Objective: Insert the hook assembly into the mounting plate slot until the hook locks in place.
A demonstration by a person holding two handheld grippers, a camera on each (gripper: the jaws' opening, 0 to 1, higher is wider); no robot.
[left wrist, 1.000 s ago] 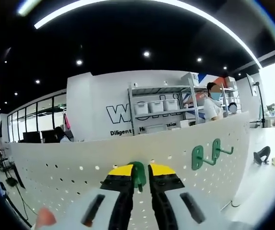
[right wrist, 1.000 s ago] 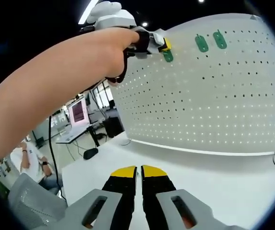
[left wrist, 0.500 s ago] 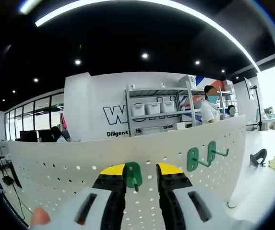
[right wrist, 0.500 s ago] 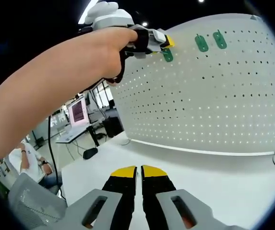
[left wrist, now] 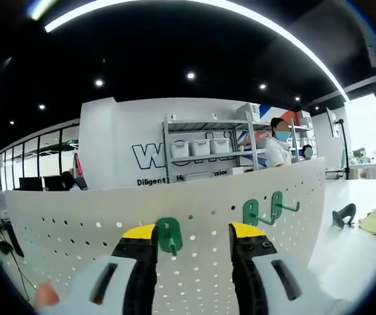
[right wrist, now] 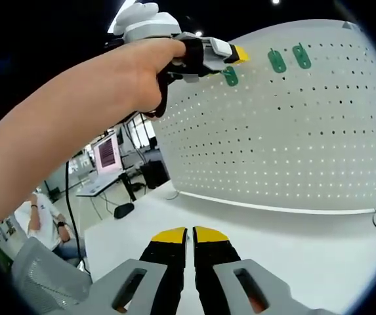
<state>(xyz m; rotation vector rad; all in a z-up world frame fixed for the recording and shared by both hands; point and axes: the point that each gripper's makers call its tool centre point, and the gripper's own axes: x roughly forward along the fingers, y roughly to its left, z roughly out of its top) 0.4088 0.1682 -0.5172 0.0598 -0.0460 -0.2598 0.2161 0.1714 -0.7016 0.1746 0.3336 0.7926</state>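
Green hook seated in the white pegboard, left hand-held gripper spread around it.

The green hook point(left wrist: 168, 235) is seen mounted near the pegboard's point(left wrist: 76, 223) top edge, between the parted jaws of the left hand-held gripper point(left wrist: 194, 231), untouched by either. Two more green hooks point(left wrist: 262, 210) are hung beside it. The right hand-held gripper point(right wrist: 188, 234) is held closed, empty, above the worktop point(right wrist: 292, 236).

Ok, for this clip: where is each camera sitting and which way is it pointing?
Left gripper view: rides the left gripper, close to the top edge of the white pegboard, facing the green hook on it; own jaws open.
Right gripper view: rides the right gripper, low over the white table, facing the pegboard front; own jaws shut, the person's arm crosses it.
Shared: pegboard, the hook, two more green hooks.
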